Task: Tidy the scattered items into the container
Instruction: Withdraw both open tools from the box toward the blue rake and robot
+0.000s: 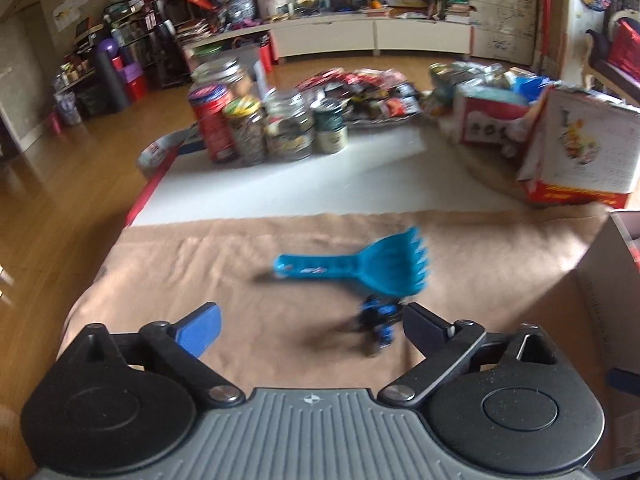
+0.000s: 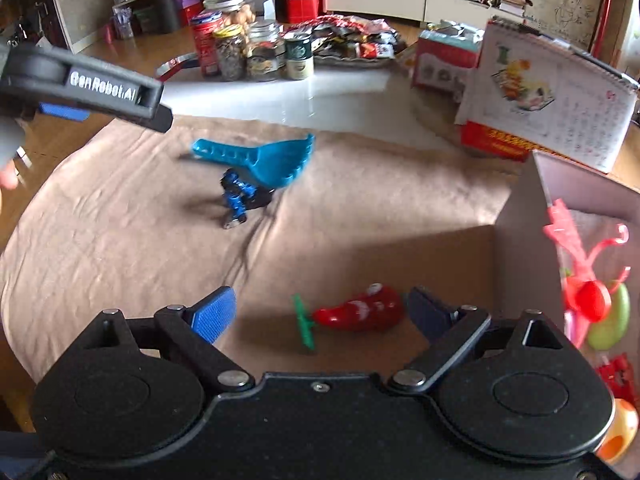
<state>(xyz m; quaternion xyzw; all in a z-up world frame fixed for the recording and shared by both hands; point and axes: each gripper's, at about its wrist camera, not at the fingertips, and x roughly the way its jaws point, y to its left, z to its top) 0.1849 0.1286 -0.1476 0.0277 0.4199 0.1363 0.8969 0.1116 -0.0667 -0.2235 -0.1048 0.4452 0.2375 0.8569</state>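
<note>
Right gripper (image 2: 320, 314) fingers wide over red toy (image 2: 362, 309), left gripper (image 1: 310, 326) fingers wide, empty, marked "GenRobot.AI"

Blue toy figure (image 1: 378, 326) motion-blurred (left wrist); cardboard box (image 2: 520, 216) cut off at right edge.

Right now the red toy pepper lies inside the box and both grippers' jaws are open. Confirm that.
Not quite. The red toy pepper lies on the brown cloth beside the box, as the right wrist view shows. Both grippers' jaws are open.
</note>
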